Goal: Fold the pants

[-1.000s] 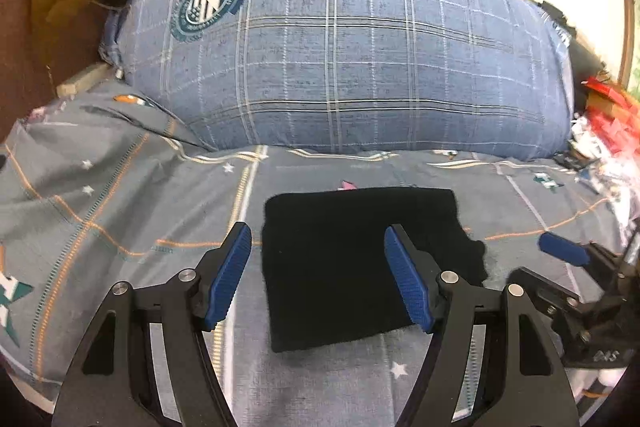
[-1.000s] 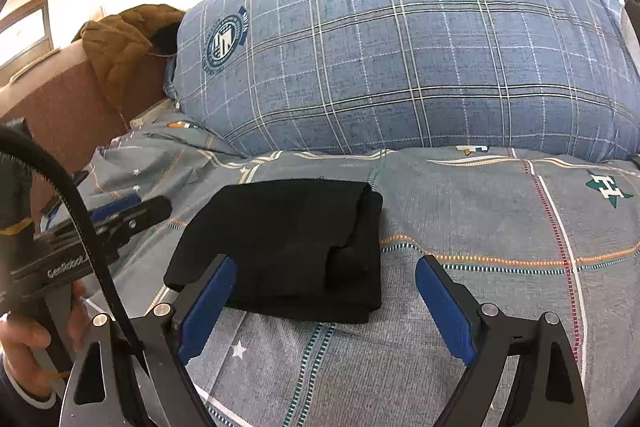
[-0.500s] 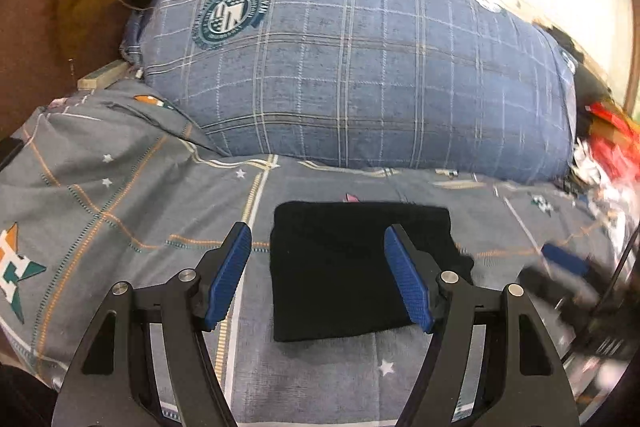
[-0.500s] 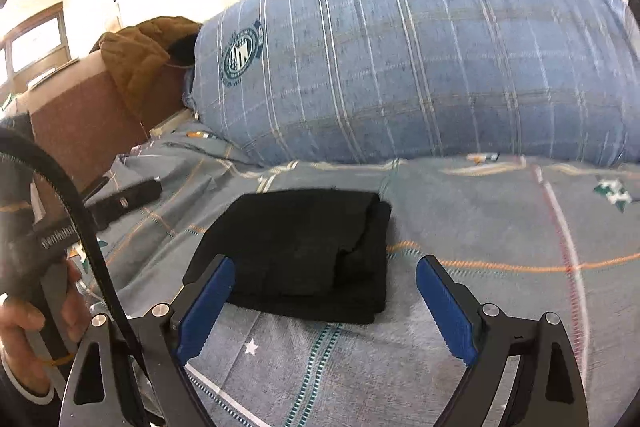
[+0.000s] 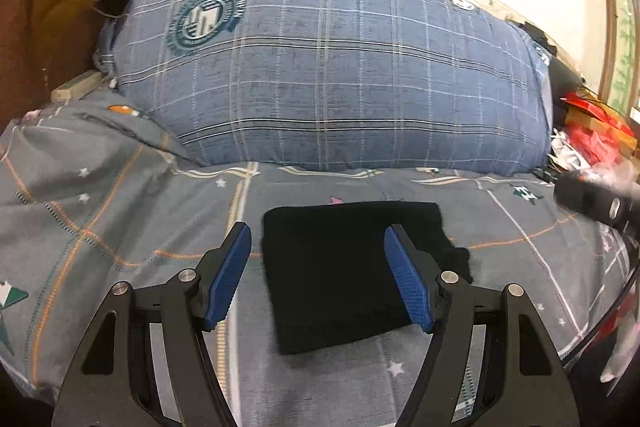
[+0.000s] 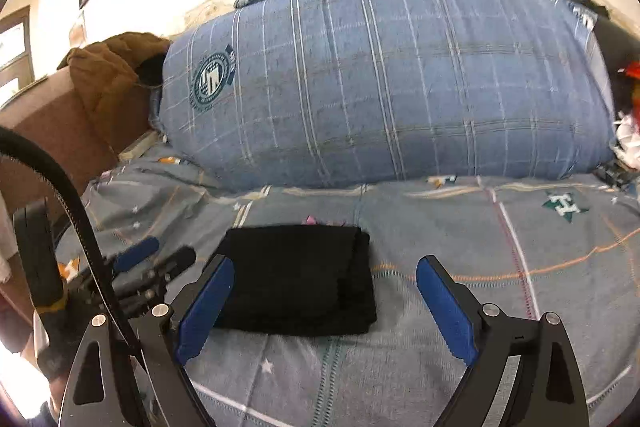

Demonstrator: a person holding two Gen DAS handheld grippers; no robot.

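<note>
Jaws wide apart on left gripper [image 5: 316, 277] and right gripper [image 6: 326, 301], both empty above folded pants [image 5: 344, 267].

Both views are fisheye, mounted behind each gripper's two blue-padded fingers, angled downward across the bed. Landmark: folded black pants [image 5: 340, 271].

Left wrist view: looks straight at the pants from close in, with the plaid pillow [image 5: 332, 67] beyond them.

Right wrist view: set right of the pants [image 6: 296, 279], similar nearness, same heading.

Shared: pants, pillow [image 6: 384, 83], grey bedsheet [image 5: 100, 211] around the pants, brown jacket [image 6: 104, 75] far left of them.
</note>
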